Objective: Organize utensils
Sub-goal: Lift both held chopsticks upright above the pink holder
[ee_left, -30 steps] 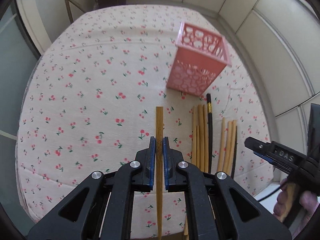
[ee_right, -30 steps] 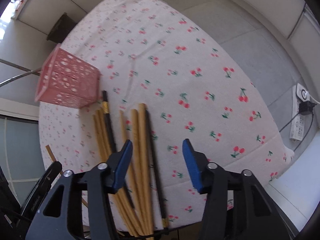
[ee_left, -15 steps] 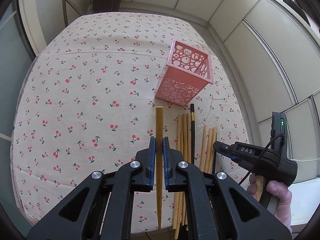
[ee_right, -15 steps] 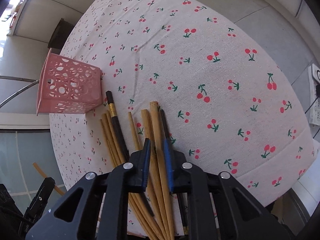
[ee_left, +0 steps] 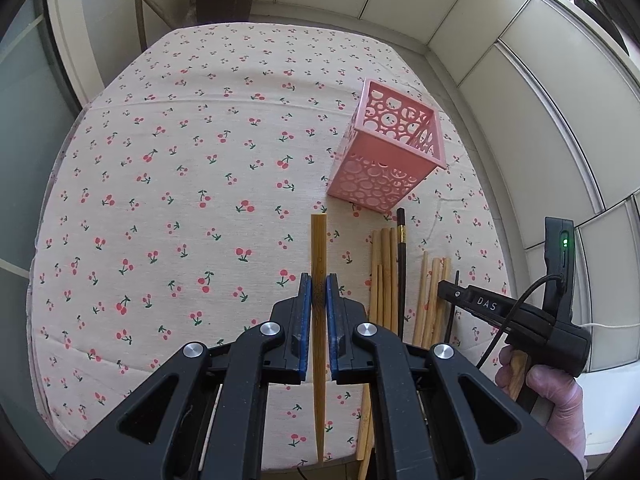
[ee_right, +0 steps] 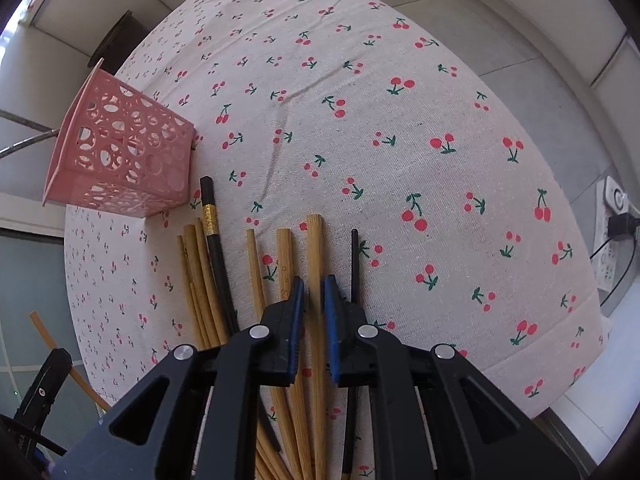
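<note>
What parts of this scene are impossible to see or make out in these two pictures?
- Left wrist view: pink basket's floor, hidden by its walls.
- Right wrist view: near ends of the loose chopsticks, behind the right hand-held gripper.
- Left wrist view: the person beyond one hand, cut off by the edge.

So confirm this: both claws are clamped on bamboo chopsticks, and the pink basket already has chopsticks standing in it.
Wrong on the basket. The left wrist view looks into the pink basket and shows it empty. Left claw and right claw are each clamped on a bamboo chopstick.
</note>
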The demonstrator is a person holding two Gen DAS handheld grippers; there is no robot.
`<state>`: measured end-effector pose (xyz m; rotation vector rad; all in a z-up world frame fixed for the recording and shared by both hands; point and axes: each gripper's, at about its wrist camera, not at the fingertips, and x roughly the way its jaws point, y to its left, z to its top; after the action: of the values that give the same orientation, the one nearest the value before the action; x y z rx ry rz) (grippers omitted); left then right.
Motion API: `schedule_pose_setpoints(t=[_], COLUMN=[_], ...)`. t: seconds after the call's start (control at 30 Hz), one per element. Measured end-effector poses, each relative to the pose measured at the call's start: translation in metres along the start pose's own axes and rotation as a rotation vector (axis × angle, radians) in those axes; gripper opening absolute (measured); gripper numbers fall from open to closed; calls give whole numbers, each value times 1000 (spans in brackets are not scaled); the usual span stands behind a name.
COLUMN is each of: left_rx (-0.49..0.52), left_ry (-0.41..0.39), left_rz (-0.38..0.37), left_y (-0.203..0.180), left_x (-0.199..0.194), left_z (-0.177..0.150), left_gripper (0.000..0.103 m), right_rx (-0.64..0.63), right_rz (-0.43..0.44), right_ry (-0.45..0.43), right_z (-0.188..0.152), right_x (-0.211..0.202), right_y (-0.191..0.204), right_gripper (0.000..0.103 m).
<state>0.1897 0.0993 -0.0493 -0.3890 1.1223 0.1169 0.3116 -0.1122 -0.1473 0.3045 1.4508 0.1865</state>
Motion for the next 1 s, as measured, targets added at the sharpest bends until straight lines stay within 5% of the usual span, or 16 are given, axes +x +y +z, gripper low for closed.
schedule_pose_setpoints(t=[0.27,0.57,1.0], left_rx=[18,27,77], left_ry=[-55,-155,-352], left_rz=[-2,-43,-6], left_y=[-1,0,-6], left_x=[-11,-45,-124], left_z=[-2,-8,-8], left_gripper=[7,7,7], right_rx=[-12,-60,-103], right_rz=[21,123,247], right_ry=[-71,-249,-459], right_z=[-11,-28,-56], right_x=[-16,-93,-204], right_y=[-2,-6,-23], right_gripper=[8,8,8])
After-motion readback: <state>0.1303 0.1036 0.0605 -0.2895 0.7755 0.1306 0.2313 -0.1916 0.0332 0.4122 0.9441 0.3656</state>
